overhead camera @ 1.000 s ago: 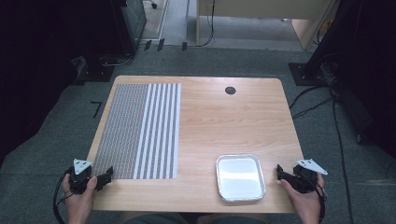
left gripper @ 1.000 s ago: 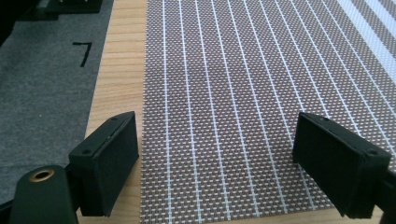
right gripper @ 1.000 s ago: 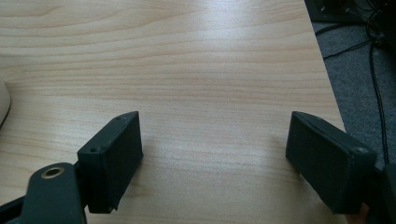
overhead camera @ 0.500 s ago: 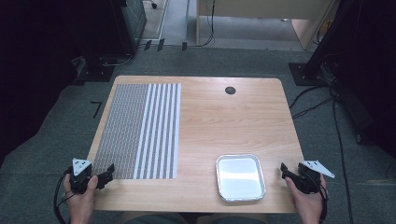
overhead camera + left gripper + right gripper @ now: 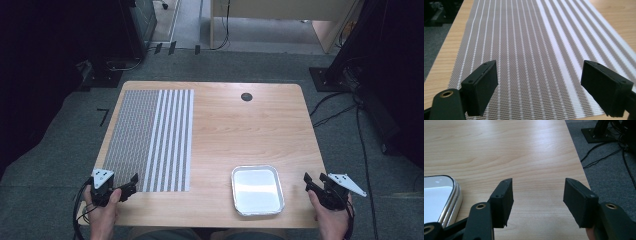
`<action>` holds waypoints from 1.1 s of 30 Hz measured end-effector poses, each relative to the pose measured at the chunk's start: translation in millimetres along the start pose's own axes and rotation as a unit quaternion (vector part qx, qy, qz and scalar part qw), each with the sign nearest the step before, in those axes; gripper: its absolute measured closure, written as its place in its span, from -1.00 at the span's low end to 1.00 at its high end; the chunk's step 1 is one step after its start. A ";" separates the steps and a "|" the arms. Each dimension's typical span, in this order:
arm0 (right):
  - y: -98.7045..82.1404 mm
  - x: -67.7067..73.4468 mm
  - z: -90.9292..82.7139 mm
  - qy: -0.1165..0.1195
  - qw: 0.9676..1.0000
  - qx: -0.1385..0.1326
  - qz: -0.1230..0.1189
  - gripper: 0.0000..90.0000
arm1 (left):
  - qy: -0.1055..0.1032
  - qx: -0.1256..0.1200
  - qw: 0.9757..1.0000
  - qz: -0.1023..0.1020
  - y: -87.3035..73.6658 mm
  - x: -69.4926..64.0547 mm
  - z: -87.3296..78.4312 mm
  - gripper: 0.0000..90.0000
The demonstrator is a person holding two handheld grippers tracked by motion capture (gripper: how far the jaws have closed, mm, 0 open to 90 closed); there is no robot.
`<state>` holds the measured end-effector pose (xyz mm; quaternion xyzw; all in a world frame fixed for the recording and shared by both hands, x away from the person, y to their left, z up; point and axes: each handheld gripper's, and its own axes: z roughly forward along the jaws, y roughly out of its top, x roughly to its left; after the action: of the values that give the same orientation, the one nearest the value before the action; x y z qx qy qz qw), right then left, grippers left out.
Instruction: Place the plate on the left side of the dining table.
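One striped mat (image 5: 150, 140), one metal tray (image 5: 257, 190), two hand-held grippers, left hand-held gripper (image 5: 131, 181) open and empty, right hand-held gripper (image 5: 309, 182) open, jaws just closing on nothing, wooden worktop (image 5: 235, 130), grey carpet floor (image 5: 65, 150), cables (image 5: 345, 107)

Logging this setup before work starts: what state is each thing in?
Mat: flat, unrolled on the table's left.
Tray: upright, empty.
Left gripper: open, over the mat's near edge, nothing held.
Right gripper: open, jaws have just been closing, nothing between them.
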<state>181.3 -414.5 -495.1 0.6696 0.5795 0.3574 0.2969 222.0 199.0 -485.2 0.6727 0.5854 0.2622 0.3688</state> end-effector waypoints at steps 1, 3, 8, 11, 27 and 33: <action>0.2 1.1 -0.9 0.000 1.000 0.000 -0.001 -0.10 | -0.005 -0.004 1.000 0.000 1.5 -6.5 -0.6 -0.69; 0.4 3.2 -1.9 -0.002 1.000 -0.001 -0.003 -0.10 | -0.012 -0.003 1.000 0.001 2.5 -13.6 -0.7 -0.69; 2.1 10.6 -7.0 -0.001 1.000 -0.022 -0.007 -0.02 | -0.021 -0.004 1.000 -0.001 4.4 -25.5 -0.3 -0.66; 3.2 14.1 -10.2 0.008 0.999 -0.033 -0.008 -0.03 | -0.027 -0.006 1.000 0.009 7.7 -40.0 1.2 -0.66; 4.4 27.5 -14.1 0.020 0.999 -0.024 -0.006 -0.16 | -0.097 -0.001 0.994 0.053 11.2 -123.9 9.2 -0.67; 3.6 30.2 -13.9 0.018 0.999 -0.026 -0.013 -0.14 | -0.106 -0.001 0.993 0.057 12.8 -150.8 14.7 -0.66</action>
<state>174.1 -385.4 -480.2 0.6476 0.5836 0.3806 0.3085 214.4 47.8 -471.6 0.7288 0.5037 0.2106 0.4134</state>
